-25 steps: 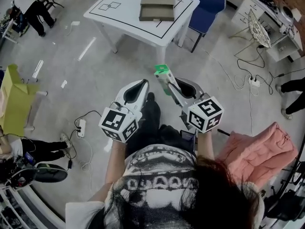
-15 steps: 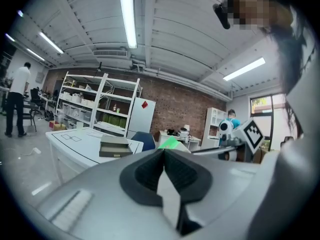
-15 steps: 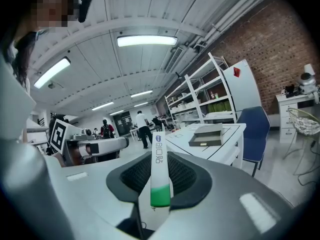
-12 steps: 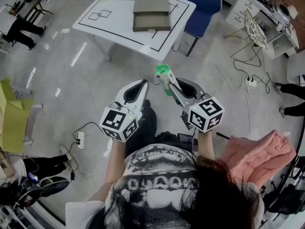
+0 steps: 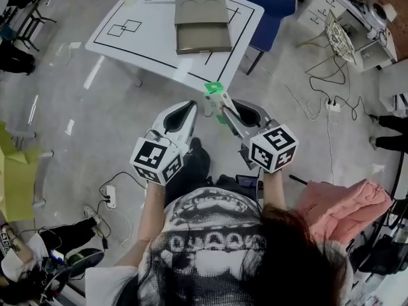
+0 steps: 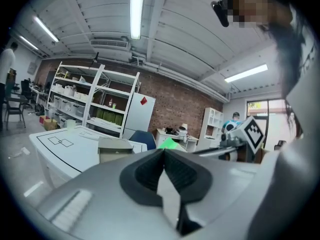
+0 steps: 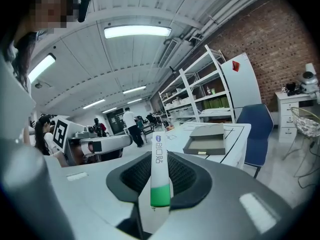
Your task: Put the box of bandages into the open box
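Observation:
The box of bandages [image 5: 215, 95], white with a green end, stands between the jaws of my right gripper [image 5: 220, 106], which is shut on it; in the right gripper view the box of bandages [image 7: 159, 174] sticks up from the pads. The open box [image 5: 203, 24], olive-grey with its lid folded back, lies on the white table [image 5: 131, 40] ahead; it also shows in the right gripper view as the open box [image 7: 207, 140]. My left gripper [image 5: 190, 109] is held beside the right one, shut and with nothing in it, as the left gripper [image 6: 164, 156] view confirms.
A blue chair [image 5: 275, 4] stands at the table's right end. Cables and a power strip [image 5: 331, 106] lie on the floor to the right, another power strip [image 5: 111, 195] to the left. A pink cloth [image 5: 341, 206] is at my right, shelving [image 6: 85, 109] behind the table.
The table and open box have come nearer and lower in the head view as the person walks toward them. Both grippers keep their pose, the right still holding the bandage box.

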A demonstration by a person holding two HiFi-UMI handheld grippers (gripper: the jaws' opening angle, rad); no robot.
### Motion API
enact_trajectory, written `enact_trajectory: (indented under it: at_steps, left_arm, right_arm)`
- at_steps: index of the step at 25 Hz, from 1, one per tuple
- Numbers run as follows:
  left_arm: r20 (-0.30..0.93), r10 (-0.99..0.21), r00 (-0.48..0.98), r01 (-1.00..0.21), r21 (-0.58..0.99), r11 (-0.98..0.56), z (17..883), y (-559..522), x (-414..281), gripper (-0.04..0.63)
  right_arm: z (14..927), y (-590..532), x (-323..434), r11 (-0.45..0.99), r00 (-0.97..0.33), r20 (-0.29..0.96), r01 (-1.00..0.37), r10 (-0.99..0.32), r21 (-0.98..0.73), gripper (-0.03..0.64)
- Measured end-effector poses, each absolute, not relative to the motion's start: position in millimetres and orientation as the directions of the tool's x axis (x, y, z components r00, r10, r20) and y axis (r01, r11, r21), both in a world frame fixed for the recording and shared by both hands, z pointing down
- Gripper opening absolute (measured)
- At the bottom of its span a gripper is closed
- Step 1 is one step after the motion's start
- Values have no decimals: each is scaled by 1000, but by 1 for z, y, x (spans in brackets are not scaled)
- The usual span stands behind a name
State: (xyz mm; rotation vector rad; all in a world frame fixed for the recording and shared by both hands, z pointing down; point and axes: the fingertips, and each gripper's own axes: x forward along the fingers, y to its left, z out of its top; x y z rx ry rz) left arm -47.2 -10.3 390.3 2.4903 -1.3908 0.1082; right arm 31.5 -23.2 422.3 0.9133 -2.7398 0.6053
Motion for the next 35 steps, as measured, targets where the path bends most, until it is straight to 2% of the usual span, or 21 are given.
enact_trajectory:
  at_steps: [18, 27, 35]
  left_arm:
    - [203, -780, 592, -801, 253, -543, 402, -105, -118, 0]
    - [207, -751, 627, -774, 274, -570, 411, -113, -111, 0]
    - [213, -773, 597, -797, 260, -545, 410, -127, -117, 0]
  right_arm:
    - [425, -112, -40, 692, -752, 346, -655, -561, -302, 98]
    - [433, -114, -36, 671, -730, 380, -678, -568, -299, 97]
    - [430, -137, -46, 706, -766, 367, -636, -528, -312, 98]
